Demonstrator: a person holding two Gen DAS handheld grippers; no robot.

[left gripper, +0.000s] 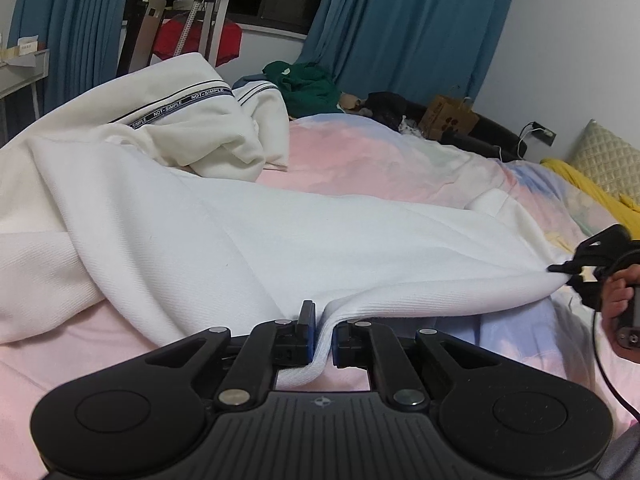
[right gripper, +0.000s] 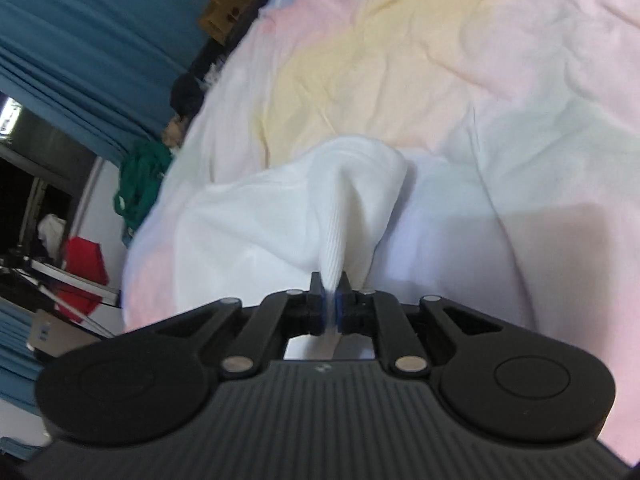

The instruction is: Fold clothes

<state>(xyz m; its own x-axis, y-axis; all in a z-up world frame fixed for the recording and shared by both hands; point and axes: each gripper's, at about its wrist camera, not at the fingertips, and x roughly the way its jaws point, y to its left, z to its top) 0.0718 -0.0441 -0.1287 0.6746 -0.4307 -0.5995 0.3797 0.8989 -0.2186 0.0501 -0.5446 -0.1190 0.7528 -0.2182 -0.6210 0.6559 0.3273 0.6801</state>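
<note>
White garment point(left gripper: 248, 240) spread across near edge of bed point(left gripper: 360, 152), ribbed hem lifted. Left gripper point(left gripper: 324, 332) clamped on hem, jaws nearly closed. Right gripper point(right gripper: 330, 308) likewise pinched tight on hem further along. Risk: thin bite on stretchy rib, cloth may slip out under tension; slack middle may sag, skewing fold.

Bedspread point(left gripper: 360, 152): pastel pink, blue and yellow, rumpled, spread under and ahead of the tool.
Curtains point(left gripper: 400, 20): blue, hanging far ahead, either side of a dark window.
Green heap point(left gripper: 308, 84): crumpled, far ahead at the bed's far edge.
Cardboard box point(left gripper: 448, 116): brown, far ahead to the right.
Red cloth point(left gripper: 192, 40): hanging far ahead to the left.
Yellow cloth point(left gripper: 580, 184): right, beside a quilted pillow point(left gripper: 608, 160).
</note>
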